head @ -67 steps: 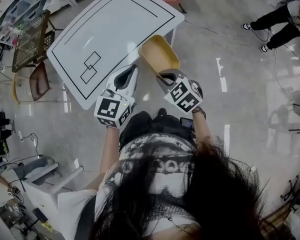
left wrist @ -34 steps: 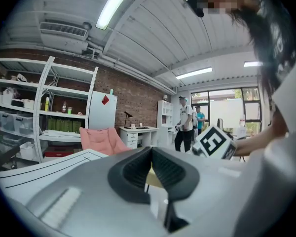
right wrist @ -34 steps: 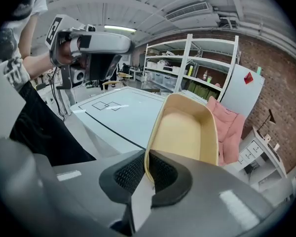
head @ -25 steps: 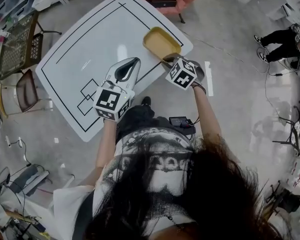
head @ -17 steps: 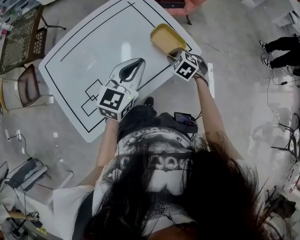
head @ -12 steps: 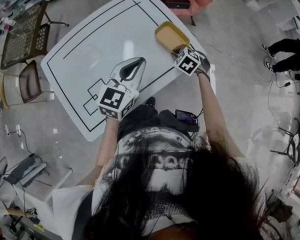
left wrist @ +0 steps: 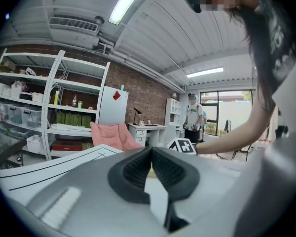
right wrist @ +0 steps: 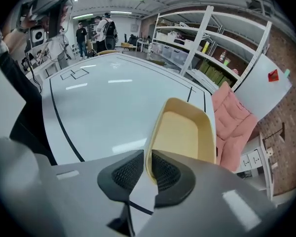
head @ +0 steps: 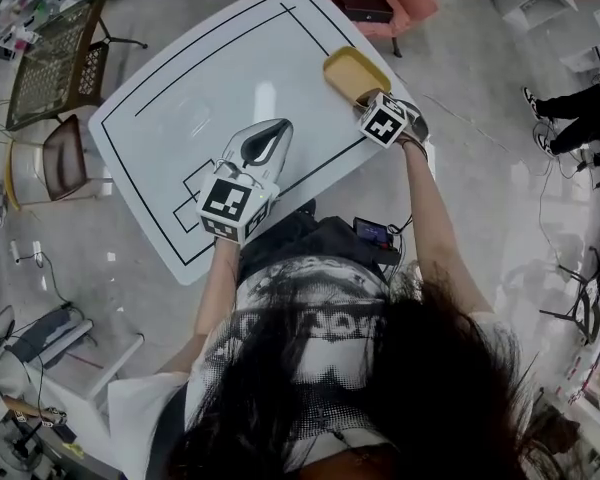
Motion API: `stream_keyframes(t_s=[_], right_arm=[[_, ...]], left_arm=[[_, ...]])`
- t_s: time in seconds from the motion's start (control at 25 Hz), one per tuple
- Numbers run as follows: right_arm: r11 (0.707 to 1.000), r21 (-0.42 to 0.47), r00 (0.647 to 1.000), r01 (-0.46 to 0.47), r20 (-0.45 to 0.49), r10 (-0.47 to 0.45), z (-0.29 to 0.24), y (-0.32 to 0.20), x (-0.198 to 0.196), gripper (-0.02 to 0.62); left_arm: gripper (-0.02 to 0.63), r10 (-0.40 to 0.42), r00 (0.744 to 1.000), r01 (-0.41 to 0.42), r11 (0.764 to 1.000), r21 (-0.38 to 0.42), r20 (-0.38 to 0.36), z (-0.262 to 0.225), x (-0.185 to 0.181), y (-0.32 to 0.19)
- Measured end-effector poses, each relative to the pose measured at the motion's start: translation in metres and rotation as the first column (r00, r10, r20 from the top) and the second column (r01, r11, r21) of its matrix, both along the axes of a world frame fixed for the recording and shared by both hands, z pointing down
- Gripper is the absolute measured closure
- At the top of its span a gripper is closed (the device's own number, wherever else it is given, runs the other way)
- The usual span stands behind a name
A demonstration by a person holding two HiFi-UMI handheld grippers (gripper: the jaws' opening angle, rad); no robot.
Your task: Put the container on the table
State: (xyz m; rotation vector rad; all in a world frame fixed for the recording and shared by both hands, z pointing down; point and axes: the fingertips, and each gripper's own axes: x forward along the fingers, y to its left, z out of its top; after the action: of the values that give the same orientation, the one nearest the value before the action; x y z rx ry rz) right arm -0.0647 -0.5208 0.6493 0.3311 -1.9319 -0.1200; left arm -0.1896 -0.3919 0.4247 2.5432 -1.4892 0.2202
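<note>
The right gripper point(right wrist: 148, 164) points steeply down at the table's right edge. Its jaws are easing apart with the near rim of the yellow container point(right wrist: 182, 132) still between them, the ribbed pads point(right wrist: 130, 172) close against either side of the thin wall. The container, empty inside, sits on the white table point(head: 210, 88) by the black border line, close to the far right corner. The left gripper point(left wrist: 150, 157) hangs over the table's near side, well apart from the container, its jaws together at the tips with nothing in them. Beyond the far edge stand a pink chair point(right wrist: 232, 117) and white shelving point(right wrist: 207, 48). Nothing lies on the table around the container.
</note>
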Motion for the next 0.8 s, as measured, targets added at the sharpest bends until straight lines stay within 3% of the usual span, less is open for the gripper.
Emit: stream_keyframes(t_s=[0.08, 0.16, 0.48, 0.8], right_arm=[[1.000, -0.009, 1.000, -0.012, 0.013, 0.012, -0.003, 0.002, -0.001, 0.492], [1.000, -0.004, 0.999, -0.025, 0.031, 0.025, -0.010, 0.002, -0.002, 0.474], [0.993, 0.036, 0.971, -0.111, 0.216, 0.101, -0.052, 0.017, -0.011, 0.488], [0.973, 0.052, 0.888, -0.225, 0.423, 0.182, -0.102, 0.053, -0.010, 0.522]], left_arm=[[0.606, -0.001, 1.000, 0.001, 1.000, 0.001, -0.001, 0.000, -0.001, -0.002], [0.606, 0.001, 1.000, -0.001, 1.000, 0.005, -0.005, -0.002, -0.001, -0.005], [0.606, 0.014, 1.000, -0.014, 1.000, 0.002, -0.017, 0.003, 0.002, -0.006], [0.606, 0.053, 0.998, -0.053, 0.999, -0.007, -0.019, 0.011, 0.021, -0.005]])
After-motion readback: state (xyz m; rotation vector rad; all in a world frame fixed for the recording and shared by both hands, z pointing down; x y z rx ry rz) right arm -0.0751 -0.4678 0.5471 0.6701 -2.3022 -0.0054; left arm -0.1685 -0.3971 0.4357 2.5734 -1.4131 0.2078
